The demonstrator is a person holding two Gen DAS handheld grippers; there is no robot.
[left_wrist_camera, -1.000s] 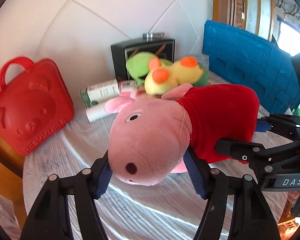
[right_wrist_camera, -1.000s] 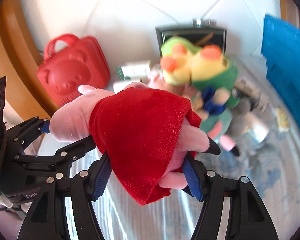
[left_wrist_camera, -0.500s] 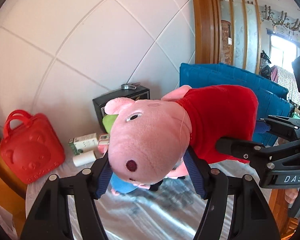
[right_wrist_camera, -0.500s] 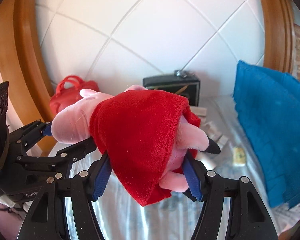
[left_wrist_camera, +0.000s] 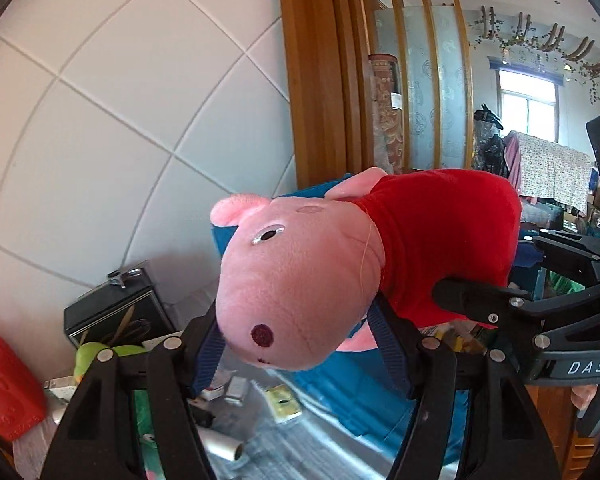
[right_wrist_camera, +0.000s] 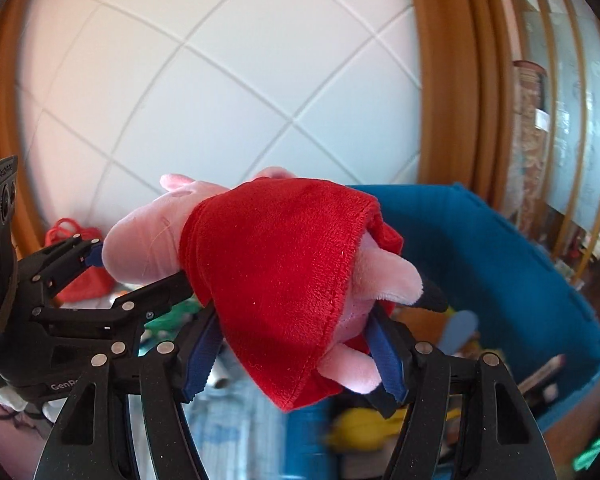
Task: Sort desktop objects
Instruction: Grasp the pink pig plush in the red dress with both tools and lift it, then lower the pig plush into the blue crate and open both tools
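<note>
A pink pig plush (left_wrist_camera: 300, 280) in a red dress (right_wrist_camera: 284, 280) hangs in the air, held at both ends. My left gripper (left_wrist_camera: 296, 344) is shut on its head. My right gripper (right_wrist_camera: 296, 352) is shut on its dress and legs; it shows at the right of the left wrist view (left_wrist_camera: 500, 304). The left gripper shows at the left of the right wrist view (right_wrist_camera: 100, 276). A blue fabric bin (right_wrist_camera: 500, 264) stands below and to the right, with toys inside.
On the table (left_wrist_camera: 284, 452) far below lie a black box (left_wrist_camera: 112, 312), a red bear case (left_wrist_camera: 4, 392), a green plush (left_wrist_camera: 96, 352), a white roll (left_wrist_camera: 220, 444) and small packets. A white tiled wall (left_wrist_camera: 120, 140) stands behind.
Both grippers have lifted the pig plush high above the table and swung it right toward the blue bin. The table objects have dropped low in view.
</note>
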